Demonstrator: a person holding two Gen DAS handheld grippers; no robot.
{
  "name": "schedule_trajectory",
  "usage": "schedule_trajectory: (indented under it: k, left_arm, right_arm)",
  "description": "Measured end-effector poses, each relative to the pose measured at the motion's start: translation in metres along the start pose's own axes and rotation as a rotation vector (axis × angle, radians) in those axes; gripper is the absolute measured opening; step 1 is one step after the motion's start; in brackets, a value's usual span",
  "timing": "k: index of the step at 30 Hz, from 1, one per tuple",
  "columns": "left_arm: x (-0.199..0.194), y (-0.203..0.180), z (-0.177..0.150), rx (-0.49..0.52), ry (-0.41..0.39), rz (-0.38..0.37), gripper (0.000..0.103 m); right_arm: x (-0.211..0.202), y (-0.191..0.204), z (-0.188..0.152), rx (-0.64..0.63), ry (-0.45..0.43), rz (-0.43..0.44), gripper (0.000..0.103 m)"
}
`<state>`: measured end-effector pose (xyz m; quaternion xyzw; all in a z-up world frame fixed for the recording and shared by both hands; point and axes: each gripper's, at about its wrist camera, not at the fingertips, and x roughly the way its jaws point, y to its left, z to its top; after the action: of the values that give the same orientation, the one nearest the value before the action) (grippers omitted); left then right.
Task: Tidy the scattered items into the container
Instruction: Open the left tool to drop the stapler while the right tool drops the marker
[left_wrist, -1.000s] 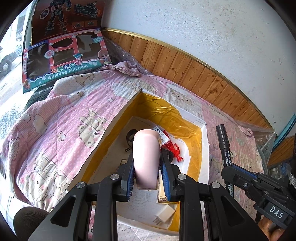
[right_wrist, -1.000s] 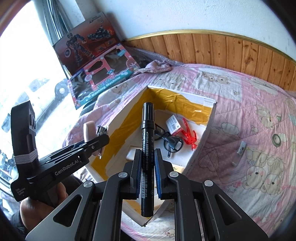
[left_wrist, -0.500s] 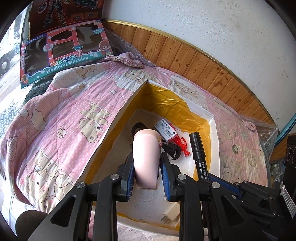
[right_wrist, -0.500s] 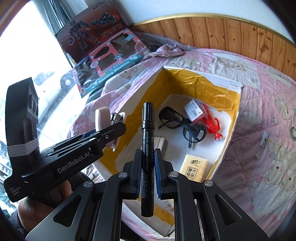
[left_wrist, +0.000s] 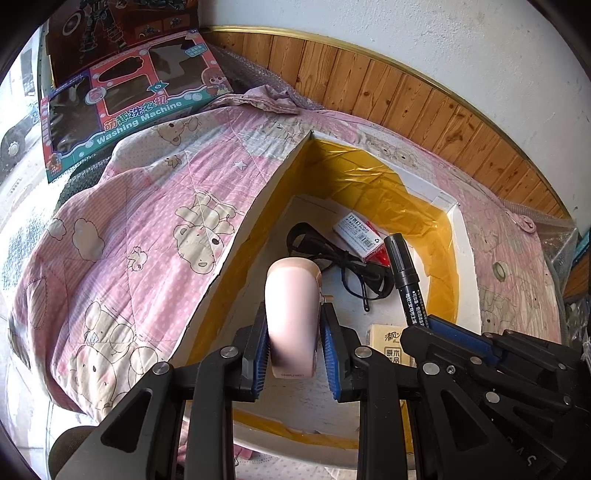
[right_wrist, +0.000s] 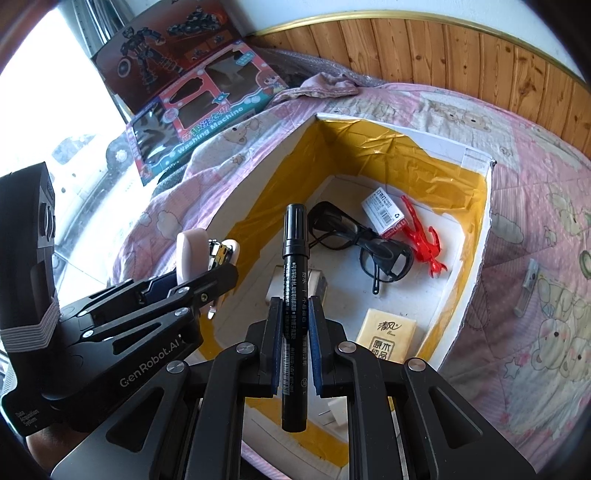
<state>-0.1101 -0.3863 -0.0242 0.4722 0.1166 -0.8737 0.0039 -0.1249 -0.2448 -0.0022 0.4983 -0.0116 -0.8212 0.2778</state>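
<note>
Your left gripper (left_wrist: 293, 332) pinches the pink stapler (left_wrist: 291, 314), right gripper (right_wrist: 293, 328) clamps the black marker (right_wrist: 294, 280), both over the box (right_wrist: 476, 258).

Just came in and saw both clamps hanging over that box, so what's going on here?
A person is tidying loose items into the white box lined with yellow tape. The left gripper is shut on a pale pink stapler, and the right gripper is shut on a black marker pen; both hover over the box. Black-framed glasses, a red toy figure, a yellow tissue pack and a small labelled box already lie inside.
</note>
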Motion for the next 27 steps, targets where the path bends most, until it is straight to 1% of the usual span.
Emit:
schedule_trajectory:
  k: [7,10,12,13,15,18,22,24,27]
  left_arm:
    - [0.006,0.000,0.000,0.004,0.017,0.011,0.027]
    - [0.011,0.004,0.000,-0.028,0.038,0.002,0.029]
    - [0.008,0.008,0.000,-0.055,0.038,-0.016,0.031]
    - [0.003,0.009,0.001,-0.065,0.022,-0.030,0.033]
    - [-0.008,0.009,0.003,-0.070,-0.007,-0.024,0.037]
    - [-0.024,0.010,0.008,-0.091,-0.036,-0.034,0.038]
    - [-0.048,0.003,0.007,-0.094,-0.081,-0.047,0.037]
    - [-0.060,-0.009,0.003,-0.068,-0.103,-0.054,0.037]
    - [-0.074,-0.035,-0.009,-0.011,-0.121,-0.081,0.037]
  right_arm:
    - [0.004,-0.002,0.007,0.000,-0.001,-0.020,0.014]
    - [0.007,-0.005,0.009,-0.003,0.011,-0.020,0.017]
    - [0.002,-0.008,0.008,-0.004,0.002,-0.023,0.034]
    - [-0.003,-0.009,0.007,-0.002,-0.009,-0.018,0.034]
    - [-0.016,-0.012,0.004,0.003,-0.032,-0.003,0.034]
    - [-0.039,-0.016,-0.003,0.013,-0.079,0.054,0.034]
    - [-0.079,-0.021,-0.022,-0.006,-0.177,0.140,0.031]
    - [-0.094,-0.026,-0.035,-0.020,-0.206,0.156,0.030]
    - [-0.111,-0.042,-0.059,-0.002,-0.222,0.163,0.023]
